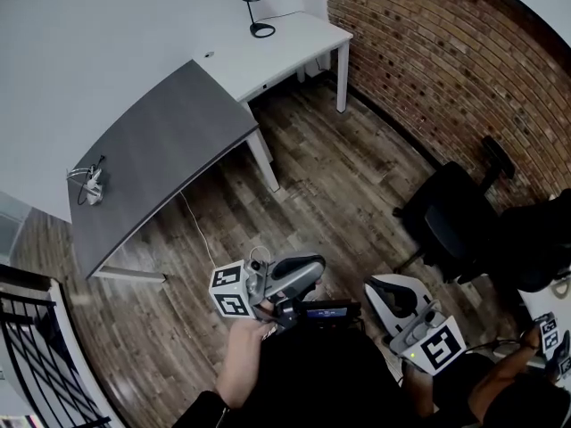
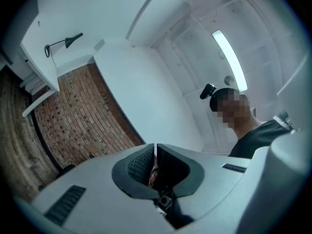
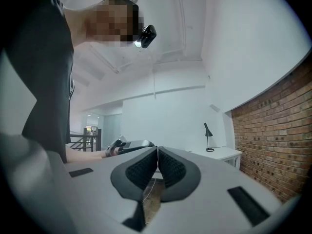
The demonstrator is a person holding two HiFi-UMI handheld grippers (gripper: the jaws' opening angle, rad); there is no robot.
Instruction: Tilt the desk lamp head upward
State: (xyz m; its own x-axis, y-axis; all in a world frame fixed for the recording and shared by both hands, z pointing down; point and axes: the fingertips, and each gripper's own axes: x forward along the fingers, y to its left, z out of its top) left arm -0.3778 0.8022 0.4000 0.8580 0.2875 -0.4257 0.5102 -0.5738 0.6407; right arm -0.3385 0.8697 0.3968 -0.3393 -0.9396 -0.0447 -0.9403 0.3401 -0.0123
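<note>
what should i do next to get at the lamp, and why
Probably step toward the white desk first. The lamp stands on it by the far wall, across a stretch of floor from both grippers, so it looks out of reach from here. The left gripper and right gripper are shut and empty, held near the body.

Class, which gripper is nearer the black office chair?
Right. In the head view the right gripper sits just below-left of the chair; the left gripper is farther left, beyond it.
</note>
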